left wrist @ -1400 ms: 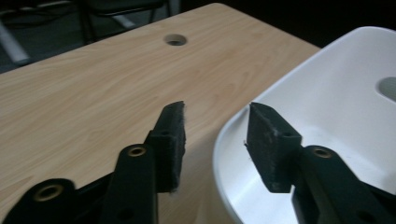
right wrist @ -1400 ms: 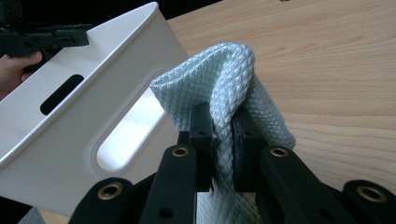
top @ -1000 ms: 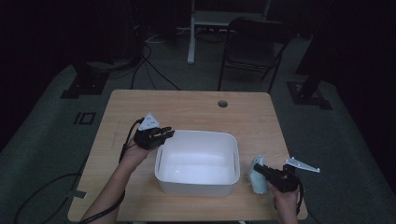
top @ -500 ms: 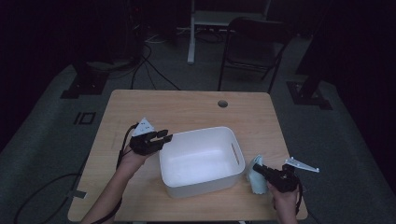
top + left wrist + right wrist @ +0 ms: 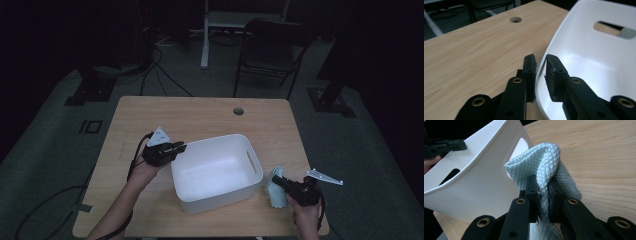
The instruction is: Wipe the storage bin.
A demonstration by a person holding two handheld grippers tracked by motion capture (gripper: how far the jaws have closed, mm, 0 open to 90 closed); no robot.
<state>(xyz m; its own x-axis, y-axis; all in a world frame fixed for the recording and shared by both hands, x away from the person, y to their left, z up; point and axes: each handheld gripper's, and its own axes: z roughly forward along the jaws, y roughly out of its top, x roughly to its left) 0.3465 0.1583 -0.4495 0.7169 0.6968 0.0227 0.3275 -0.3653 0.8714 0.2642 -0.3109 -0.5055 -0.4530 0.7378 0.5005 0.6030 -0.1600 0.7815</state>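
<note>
My left gripper (image 5: 539, 65) has just been closing, its jaws narrow astride the white tub's (image 5: 215, 170) rim at its nine o'clock side. My right gripper (image 5: 543, 186) pinches the pale blue cloth (image 5: 546, 160), just beside the tub at four o'clock.

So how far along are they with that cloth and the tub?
Done: the left gripper has just closed on the white plastic tub's rim and tilted it. In hand: the right gripper pinches the pale blue quilted cloth beside the tub. Left: probably putting it inside; the tub looks empty.
</note>
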